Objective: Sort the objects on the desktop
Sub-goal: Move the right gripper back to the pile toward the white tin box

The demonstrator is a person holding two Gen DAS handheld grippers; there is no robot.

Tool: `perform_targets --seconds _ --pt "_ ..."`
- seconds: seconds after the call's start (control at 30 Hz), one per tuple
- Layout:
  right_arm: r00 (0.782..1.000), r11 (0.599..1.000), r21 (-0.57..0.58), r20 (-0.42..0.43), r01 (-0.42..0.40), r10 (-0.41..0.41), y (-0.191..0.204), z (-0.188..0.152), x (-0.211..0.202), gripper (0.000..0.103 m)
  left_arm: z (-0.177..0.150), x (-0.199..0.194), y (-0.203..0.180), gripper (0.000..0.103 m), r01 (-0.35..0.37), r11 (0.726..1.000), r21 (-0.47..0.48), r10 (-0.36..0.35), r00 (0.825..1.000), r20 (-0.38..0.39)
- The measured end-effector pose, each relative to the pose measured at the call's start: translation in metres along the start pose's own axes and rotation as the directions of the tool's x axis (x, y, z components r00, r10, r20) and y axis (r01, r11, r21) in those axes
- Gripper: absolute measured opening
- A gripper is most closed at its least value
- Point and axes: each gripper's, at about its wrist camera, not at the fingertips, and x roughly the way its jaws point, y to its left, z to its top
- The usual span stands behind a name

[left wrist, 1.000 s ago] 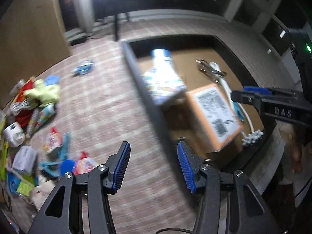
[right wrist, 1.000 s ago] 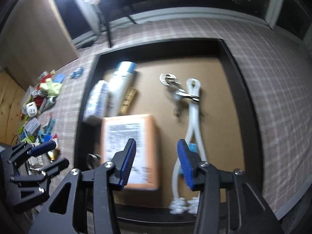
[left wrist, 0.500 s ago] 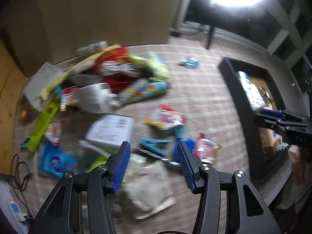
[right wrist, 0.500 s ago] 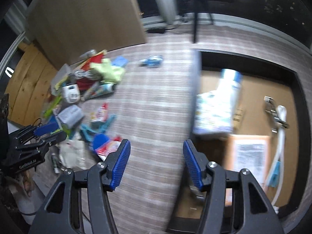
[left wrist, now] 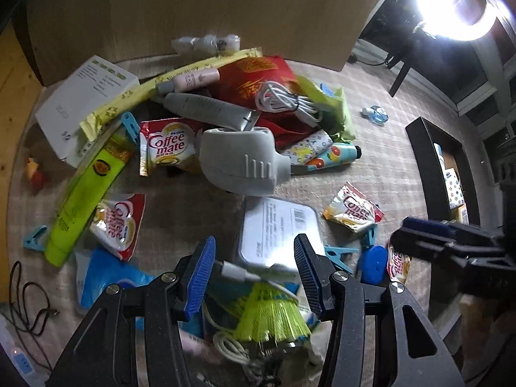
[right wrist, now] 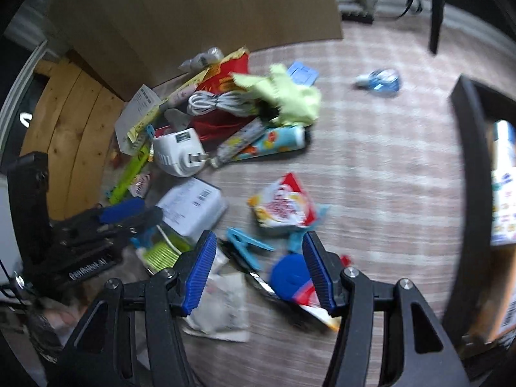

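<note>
Now my left tool (left wrist: 253,269) hangs agape above the white case (left wrist: 279,230) in the clutter on the surface (left wrist: 387,161); my right tool (right wrist: 256,267) gapes over a blue clip (right wrist: 246,246).

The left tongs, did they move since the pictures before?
Yes. The left tongs swung left, off the dark tray, which now sits at the far right edge, to hang open over the white box in the clutter.

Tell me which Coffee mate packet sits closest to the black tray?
The Coffee mate packet lying alone right of the white box; the other two lie across the pile, farther from the black tray.
</note>
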Motion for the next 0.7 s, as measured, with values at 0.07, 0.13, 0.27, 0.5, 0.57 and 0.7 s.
perform_targets --seconds 0.07,0.13,0.27,0.5,0.57,0.7 --pt "1.000 0.999 0.037 -0.021 -0.013 0.014 0.005 0.003 0.015 0.052 0.003 0.007 0.003 0.048 0.013 1.000 0.005 -0.013 1.000 -0.013" --pt "0.999 0.998 0.065 -0.047 -0.015 0.018 0.008 0.005 0.030 0.045 0.004 0.012 0.005 0.048 0.023 1.000 0.012 -0.023 0.999 -0.025" --pt "0.997 0.995 0.102 -0.077 -0.008 0.016 0.012 0.007 0.049 0.043 0.006 0.017 0.006 0.048 0.060 0.998 0.026 -0.059 0.998 -0.035" --pt "0.995 0.988 0.155 -0.093 -0.022 0.036 0.018 0.012 0.065 0.042 0.011 0.020 0.011 0.048 0.105 0.994 0.038 -0.103 0.993 -0.050" --pt "0.994 0.984 0.174 -0.098 -0.033 0.050 0.018 0.015 0.069 0.042 0.012 0.023 0.011 0.049 0.120 0.992 0.035 -0.118 0.991 -0.055" --pt "0.987 0.971 0.224 -0.116 -0.078 0.107 0.017 0.017 0.077 0.042 0.011 0.026 0.007 0.050 0.135 0.990 0.042 -0.132 0.989 -0.059"
